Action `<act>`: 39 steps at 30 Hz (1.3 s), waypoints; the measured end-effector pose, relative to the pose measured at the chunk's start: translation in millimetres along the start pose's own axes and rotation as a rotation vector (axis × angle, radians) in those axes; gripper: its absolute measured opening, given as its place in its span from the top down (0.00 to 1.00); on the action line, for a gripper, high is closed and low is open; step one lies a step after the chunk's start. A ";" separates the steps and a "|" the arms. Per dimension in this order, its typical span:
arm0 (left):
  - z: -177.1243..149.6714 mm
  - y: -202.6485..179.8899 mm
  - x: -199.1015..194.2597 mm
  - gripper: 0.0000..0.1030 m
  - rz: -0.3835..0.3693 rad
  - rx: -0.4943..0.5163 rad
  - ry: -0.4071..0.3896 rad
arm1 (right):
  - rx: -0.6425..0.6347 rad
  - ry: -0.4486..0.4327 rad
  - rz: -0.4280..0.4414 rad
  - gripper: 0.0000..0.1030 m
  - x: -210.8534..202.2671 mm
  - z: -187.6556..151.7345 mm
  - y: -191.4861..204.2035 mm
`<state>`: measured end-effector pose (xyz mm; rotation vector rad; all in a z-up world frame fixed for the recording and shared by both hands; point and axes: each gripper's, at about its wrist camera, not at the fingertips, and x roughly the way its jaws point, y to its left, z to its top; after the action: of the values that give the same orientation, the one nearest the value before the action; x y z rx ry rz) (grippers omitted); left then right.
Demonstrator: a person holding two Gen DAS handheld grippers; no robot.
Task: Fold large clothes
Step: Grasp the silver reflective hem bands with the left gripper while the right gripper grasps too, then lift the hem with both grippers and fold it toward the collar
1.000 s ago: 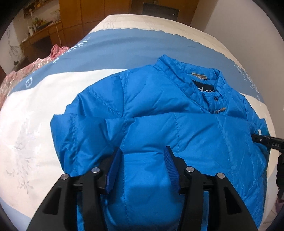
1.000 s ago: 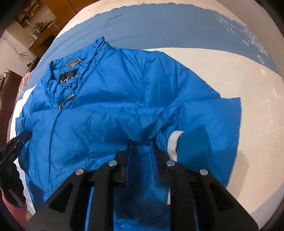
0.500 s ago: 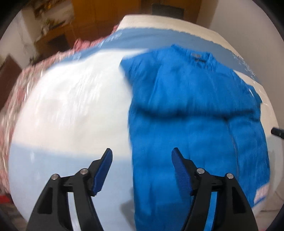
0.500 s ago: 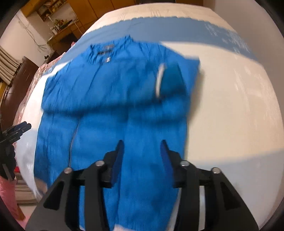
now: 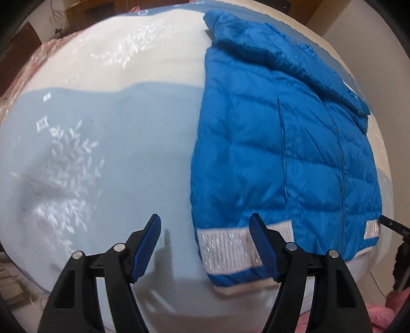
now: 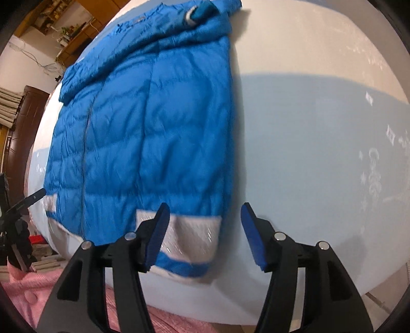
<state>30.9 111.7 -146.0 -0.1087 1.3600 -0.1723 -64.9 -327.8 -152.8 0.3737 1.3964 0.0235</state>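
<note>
Pale blue and white bedding (image 5: 107, 153) with a leaf print covers the bed, and wooden furniture shows dimly behind it. On the left, the left gripper (image 5: 205, 243) hovers low over the near edge of the bed with its jaws spread wide and nothing between them; its right finger sits just over the near left corner of the blue puffer jacket (image 5: 282, 153), at the white reflective hem band (image 5: 225, 246). The jacket lies flat and zipped, collar away, with both sleeves folded across the chest, one cuff (image 6: 191, 15) showing near the far edge. On the right, the right gripper (image 6: 205, 235) hovers likewise, jaws wide and empty, its left finger over the jacket's near right hem corner. Sleeves look done, so the hem fold appears to be the step in hand. The next move likely calls for lowering each gripper onto its corner, closing on the hem, and carrying both toward the collar together.
</note>
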 end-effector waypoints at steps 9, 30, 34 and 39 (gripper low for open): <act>-9.1 -8.1 20.6 0.32 -0.098 -0.048 0.049 | 0.007 0.026 0.113 0.45 20.6 -12.1 -5.1; -46.8 -5.5 -3.0 0.86 -0.117 -0.026 0.071 | -0.112 0.093 0.182 0.89 6.7 -19.8 7.3; -45.4 -10.6 9.1 0.85 -0.085 -0.009 0.066 | -0.067 0.106 0.180 0.89 20.4 -15.8 0.8; -31.6 -21.1 9.4 0.86 -0.078 -0.004 0.070 | -0.090 0.098 0.163 0.89 16.8 -5.5 5.6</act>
<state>0.6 89.9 -157.8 -0.1606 1.4268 -0.2411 -66.0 -317.2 -168.0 0.4147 1.4535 0.2403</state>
